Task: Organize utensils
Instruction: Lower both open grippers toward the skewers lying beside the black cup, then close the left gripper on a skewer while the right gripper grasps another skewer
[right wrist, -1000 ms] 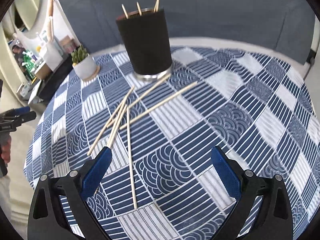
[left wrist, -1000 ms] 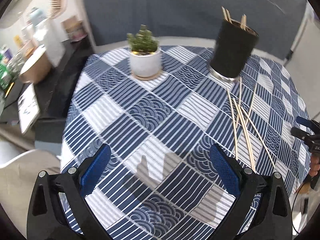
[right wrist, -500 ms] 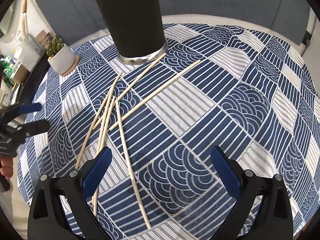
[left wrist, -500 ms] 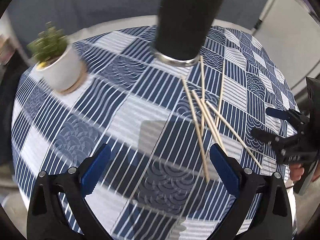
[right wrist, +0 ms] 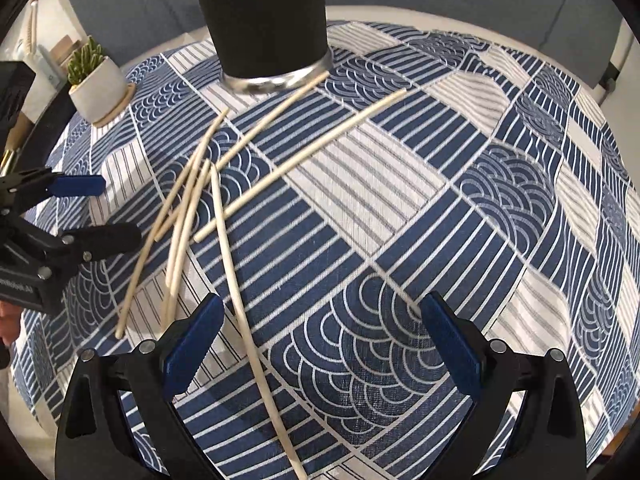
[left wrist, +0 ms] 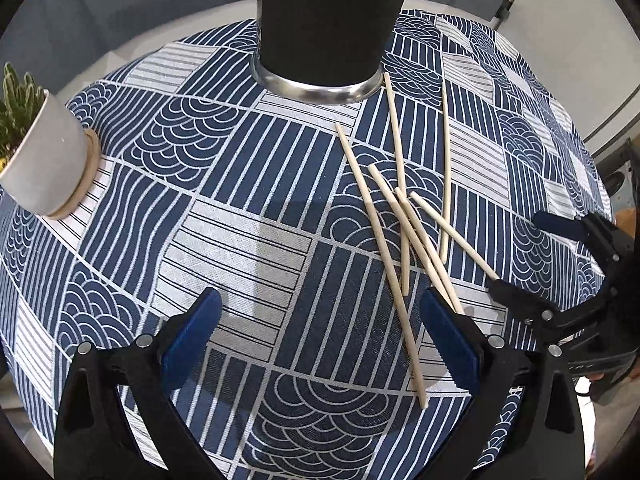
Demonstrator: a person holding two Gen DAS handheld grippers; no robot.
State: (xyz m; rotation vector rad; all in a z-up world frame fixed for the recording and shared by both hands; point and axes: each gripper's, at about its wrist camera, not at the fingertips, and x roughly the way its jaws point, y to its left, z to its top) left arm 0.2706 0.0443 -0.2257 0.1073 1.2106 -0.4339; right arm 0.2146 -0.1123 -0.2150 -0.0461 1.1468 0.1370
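Several loose wooden chopsticks [left wrist: 404,216] lie crossed on the blue patterned tablecloth, in front of a tall black cup [left wrist: 324,20] with a metal base. They also show in the right wrist view [right wrist: 192,208], below the cup [right wrist: 264,20]. My left gripper [left wrist: 320,332] is open and empty, low over the cloth, its right finger beside the near ends of the chopsticks. My right gripper [right wrist: 320,332] is open and empty, with one long chopstick [right wrist: 248,312] running past its left finger. Each gripper shows in the other's view, the right one [left wrist: 532,256] and the left one [right wrist: 96,212].
A small green plant in a white pot [left wrist: 40,156] on a wooden coaster stands at the left of the round table; it also shows in the right wrist view [right wrist: 98,84]. The table edge [left wrist: 132,56] curves round behind the cup. A shelf with clutter [right wrist: 36,52] is far left.
Both grippers have moved in and down toward the chopsticks and the cup, which now fill more of each view. Both stay open.
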